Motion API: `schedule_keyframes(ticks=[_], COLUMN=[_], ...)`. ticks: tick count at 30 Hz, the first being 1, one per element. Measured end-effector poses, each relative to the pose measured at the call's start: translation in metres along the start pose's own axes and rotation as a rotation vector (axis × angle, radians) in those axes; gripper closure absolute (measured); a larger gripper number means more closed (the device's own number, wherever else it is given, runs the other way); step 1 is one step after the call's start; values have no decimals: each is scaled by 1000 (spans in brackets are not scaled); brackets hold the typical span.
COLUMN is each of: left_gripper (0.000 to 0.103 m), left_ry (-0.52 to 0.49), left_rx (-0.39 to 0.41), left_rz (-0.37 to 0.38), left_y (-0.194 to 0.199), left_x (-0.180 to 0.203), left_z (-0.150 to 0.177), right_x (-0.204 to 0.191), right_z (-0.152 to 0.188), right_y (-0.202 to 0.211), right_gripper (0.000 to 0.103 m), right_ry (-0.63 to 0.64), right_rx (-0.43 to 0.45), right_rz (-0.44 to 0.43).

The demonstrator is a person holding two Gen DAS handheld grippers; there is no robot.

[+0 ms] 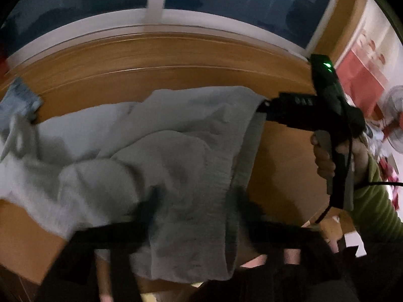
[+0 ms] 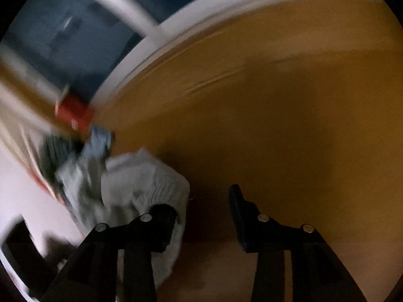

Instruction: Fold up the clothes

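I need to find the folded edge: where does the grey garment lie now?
In the left wrist view the grey garment lies crumpled on the wooden table, between the left hand-held gripper and the right hand-held gripper.

A pale grey garment [image 1: 156, 156] of soft knit cloth lies crumpled on the wooden counter [image 1: 282, 166], its ribbed hem [image 1: 241, 156] running along its right side. Its near part hangs over the counter's front edge. A second, blue-grey garment [image 1: 19, 100] lies bunched at its far left.

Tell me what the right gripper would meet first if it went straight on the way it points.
Probably the bare wooden tabletop. The right gripper is open with nothing between its fingers; the grey garment lies just off to its left side.
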State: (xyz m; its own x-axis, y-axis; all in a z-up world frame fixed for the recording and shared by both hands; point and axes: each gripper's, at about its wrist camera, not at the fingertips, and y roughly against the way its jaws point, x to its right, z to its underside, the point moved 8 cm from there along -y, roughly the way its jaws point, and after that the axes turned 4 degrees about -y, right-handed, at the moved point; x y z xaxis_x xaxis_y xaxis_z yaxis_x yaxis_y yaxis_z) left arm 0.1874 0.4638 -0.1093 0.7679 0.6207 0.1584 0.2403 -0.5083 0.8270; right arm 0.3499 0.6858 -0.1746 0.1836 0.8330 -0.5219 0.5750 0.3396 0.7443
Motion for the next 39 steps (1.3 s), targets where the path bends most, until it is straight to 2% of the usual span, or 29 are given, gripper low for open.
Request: schedule_keyframes(ticks=[3, 6, 10, 12, 17, 20, 25, 31, 34, 39], left_gripper=[28, 28, 28, 28, 28, 28, 28, 28, 28, 28], left_ry=[34, 59, 42, 37, 93, 115, 93, 51, 74, 119], left_rx=[21, -12, -55, -62, -78, -79, -64, -29, -32, -43], left_rz=[-43, -74, -122, -127, -91, -64, -61, -92, -104, -167], left_y=[9, -4, -27, -38, -50, -55, -51, -47, -51, -63], left_x=[5, 14, 19, 19, 11, 13, 18, 29, 29, 29], left_z=[14, 13, 8, 7, 13, 23, 46, 37, 37, 38], right_x=[-15, -24, -25, -16, -11, -13, -12, -13, -18, -23], right_z=[14, 33, 54, 59, 65, 68, 65, 56, 53, 52], right_y=[7, 12, 13, 17, 4, -2, -14, -22, -27, -31], right_gripper=[58, 57, 56, 54, 54, 54, 54, 53, 53, 51], right_ry=[170, 316, 422, 398, 171, 137, 137, 148, 185, 273], right_rx=[-14, -21, -38, -39, -67, -65, -42, -8, -13, -14], right_rz=[56, 137, 195, 209, 144, 143, 194, 205, 196, 183])
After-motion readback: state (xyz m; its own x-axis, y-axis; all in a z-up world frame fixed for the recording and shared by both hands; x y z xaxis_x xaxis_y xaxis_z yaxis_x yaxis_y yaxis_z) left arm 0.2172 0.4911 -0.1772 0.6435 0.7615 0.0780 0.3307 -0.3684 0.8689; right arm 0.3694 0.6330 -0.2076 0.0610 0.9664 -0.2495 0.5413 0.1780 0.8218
